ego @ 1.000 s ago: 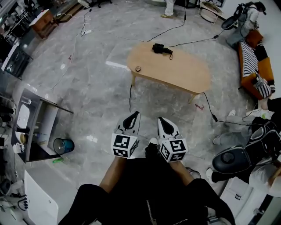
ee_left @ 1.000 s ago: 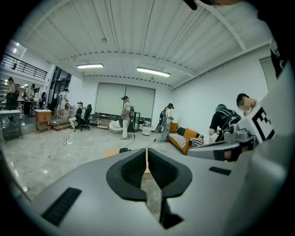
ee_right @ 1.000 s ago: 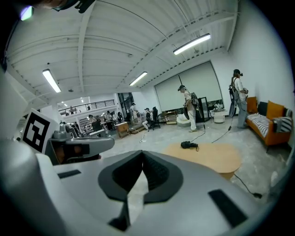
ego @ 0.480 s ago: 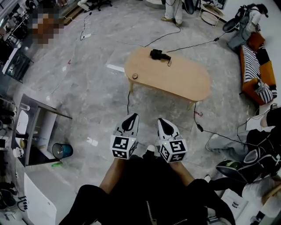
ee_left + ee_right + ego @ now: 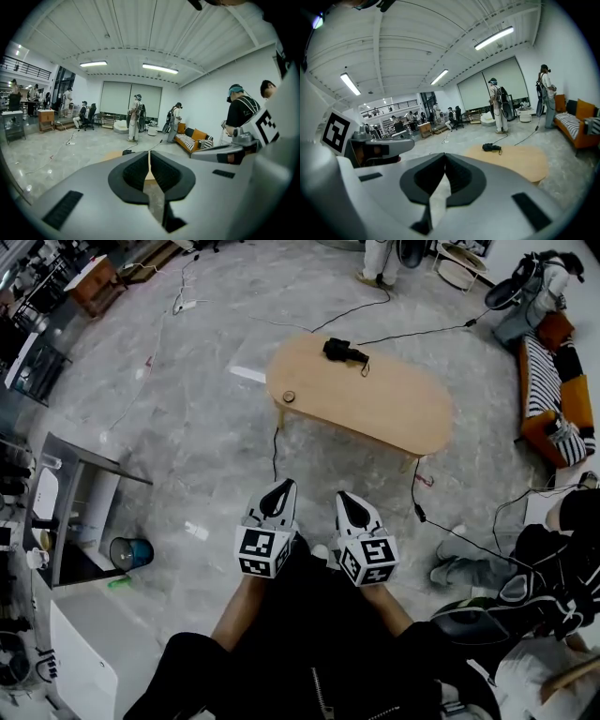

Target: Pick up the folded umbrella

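Note:
The folded black umbrella [image 5: 343,351] lies on the far end of an oval wooden table [image 5: 394,404], well ahead of both grippers. It also shows as a dark bundle in the right gripper view [image 5: 491,147] and as a small dark shape in the left gripper view [image 5: 127,152]. My left gripper [image 5: 283,487] and right gripper [image 5: 346,499] are held side by side over the floor, short of the table. Both point toward it. Each has its jaws shut with nothing between them, as seen on the left gripper [image 5: 149,153] and the right gripper [image 5: 444,155].
Cables [image 5: 441,526] run across the marble floor around the table. A small round object [image 5: 289,397] sits at the table's near left end. A striped orange sofa [image 5: 553,390] stands at the right. There is a blue bin [image 5: 131,551] by a shelf unit on the left. People and a black bag [image 5: 469,622] are at the lower right.
The view has shifted slightly as I move over the floor. Both grippers keep their side-by-side pose and stay shut. The people and bag at the lower right have shifted in view.

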Demonstrator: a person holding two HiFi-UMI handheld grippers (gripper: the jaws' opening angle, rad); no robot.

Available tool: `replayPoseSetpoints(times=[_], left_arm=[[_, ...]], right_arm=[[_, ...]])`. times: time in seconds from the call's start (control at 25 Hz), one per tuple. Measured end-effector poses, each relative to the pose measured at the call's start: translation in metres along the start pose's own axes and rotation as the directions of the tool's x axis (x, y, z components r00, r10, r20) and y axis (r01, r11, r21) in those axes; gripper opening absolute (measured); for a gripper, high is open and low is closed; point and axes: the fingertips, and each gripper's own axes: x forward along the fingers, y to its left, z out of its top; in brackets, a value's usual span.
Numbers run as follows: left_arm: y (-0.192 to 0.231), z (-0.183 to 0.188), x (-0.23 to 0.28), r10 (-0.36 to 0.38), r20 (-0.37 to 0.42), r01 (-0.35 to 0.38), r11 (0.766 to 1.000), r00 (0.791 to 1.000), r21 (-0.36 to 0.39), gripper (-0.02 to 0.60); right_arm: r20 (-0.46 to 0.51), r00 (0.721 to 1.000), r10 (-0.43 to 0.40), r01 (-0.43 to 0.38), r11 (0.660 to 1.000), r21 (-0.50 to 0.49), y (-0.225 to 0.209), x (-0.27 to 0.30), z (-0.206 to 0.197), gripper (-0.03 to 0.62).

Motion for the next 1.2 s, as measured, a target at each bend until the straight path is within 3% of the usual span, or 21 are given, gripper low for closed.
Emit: replayPoseSetpoints(times=[0.36,0.76,1.2], left_arm=[[0.027,0.012,0.045,-0.028,-0.012,0.028,1.0,1.0,0.004,0.025],[0.085,0.048,0.129,-0.091,-0.015,0.091,0.996,0.996,0.007,0.025],[0.132,0.074,0.182,-0.152,-0.022,0.152,0.988,0.988,0.011,0.025]], right_arm=[[-0.014,1.0,-0.014,0.014,1.0,0.015,-0.014,0.048,0.011,0.011],[-0.018,0.998,-0.056,0.056,0.998,-0.001,-0.038,0.137,0.059,0.011],[-0.023,0.993,-0.118,0.118,0.993,0.009,-0.05,0.198,0.089,0.011]])
